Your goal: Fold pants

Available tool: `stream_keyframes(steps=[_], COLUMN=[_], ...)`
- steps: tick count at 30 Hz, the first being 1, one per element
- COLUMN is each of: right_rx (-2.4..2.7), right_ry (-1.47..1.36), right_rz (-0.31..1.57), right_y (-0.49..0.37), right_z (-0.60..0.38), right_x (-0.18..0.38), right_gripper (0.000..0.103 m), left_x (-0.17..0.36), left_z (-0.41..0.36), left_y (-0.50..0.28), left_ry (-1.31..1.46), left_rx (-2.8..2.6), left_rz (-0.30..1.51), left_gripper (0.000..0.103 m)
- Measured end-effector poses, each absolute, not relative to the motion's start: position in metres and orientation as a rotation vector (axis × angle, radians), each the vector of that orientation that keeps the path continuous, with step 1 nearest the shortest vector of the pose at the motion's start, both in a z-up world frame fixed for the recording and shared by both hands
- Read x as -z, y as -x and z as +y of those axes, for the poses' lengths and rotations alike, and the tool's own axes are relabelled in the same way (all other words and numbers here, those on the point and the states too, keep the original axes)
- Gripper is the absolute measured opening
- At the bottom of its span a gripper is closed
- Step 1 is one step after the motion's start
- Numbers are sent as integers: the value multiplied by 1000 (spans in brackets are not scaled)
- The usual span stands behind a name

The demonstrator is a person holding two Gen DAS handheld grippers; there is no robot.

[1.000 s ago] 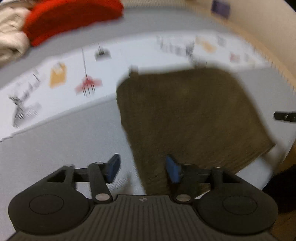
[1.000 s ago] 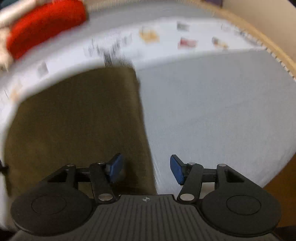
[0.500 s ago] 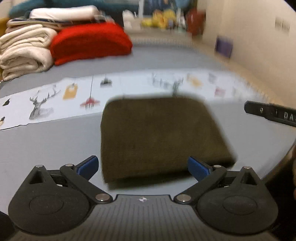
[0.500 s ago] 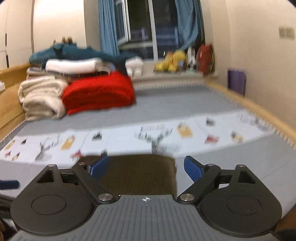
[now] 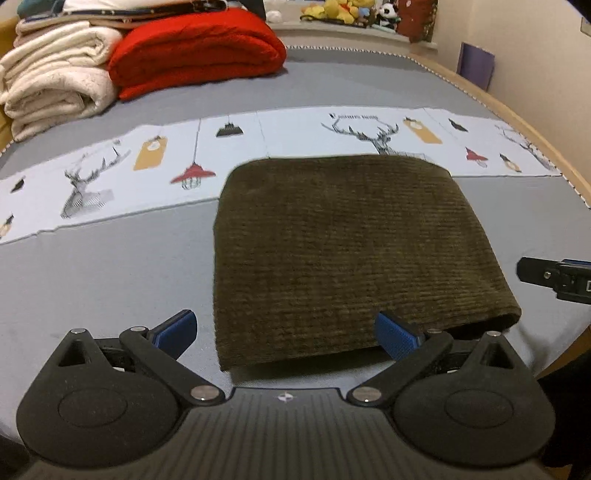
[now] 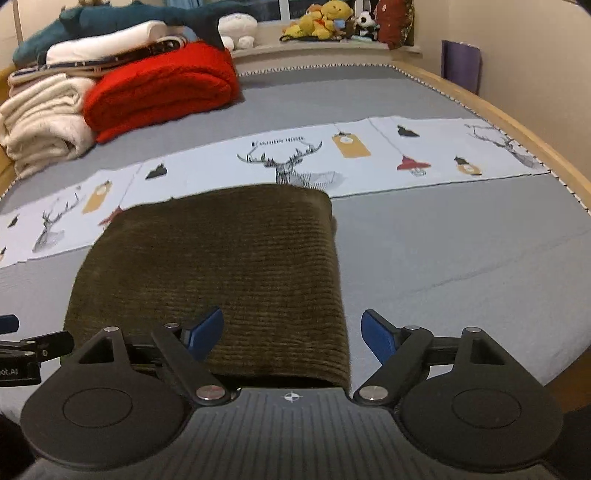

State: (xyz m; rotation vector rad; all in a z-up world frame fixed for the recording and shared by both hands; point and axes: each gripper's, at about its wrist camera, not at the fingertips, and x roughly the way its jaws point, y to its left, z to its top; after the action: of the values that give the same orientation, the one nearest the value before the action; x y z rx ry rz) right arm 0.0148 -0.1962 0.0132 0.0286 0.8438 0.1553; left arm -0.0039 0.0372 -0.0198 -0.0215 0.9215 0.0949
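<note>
The dark olive corduroy pants lie folded into a flat rectangle on the grey bed, their far edge over a white printed strip. They also show in the right wrist view. My left gripper is open and empty, just short of the near edge of the pants. My right gripper is open and empty, above the near right corner of the pants. Part of the right gripper shows at the right edge of the left wrist view.
A red folded blanket and cream folded blankets are stacked at the far left of the bed. The white strip with deer and lamp prints crosses the bed. A wooden bed edge curves along the right. Plush toys sit on the far sill.
Both grippers have pulled back from the pants and opened wide. The views have tilted up from the bed surface and steadied. The pants lie still.
</note>
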Motion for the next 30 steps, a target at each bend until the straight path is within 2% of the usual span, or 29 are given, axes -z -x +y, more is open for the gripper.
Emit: stream_keyframes(steps=[30], right_rx=[-144], right_ry=[0], right_rz=[903], right_y=[-12], right_z=[-192], right_x=[-1], right_gripper=[86], left_x=[33], left_z=[30], left_y=[7], left_ry=[15], left_rx=[-58], left_rz=[975], left_gripper=[103])
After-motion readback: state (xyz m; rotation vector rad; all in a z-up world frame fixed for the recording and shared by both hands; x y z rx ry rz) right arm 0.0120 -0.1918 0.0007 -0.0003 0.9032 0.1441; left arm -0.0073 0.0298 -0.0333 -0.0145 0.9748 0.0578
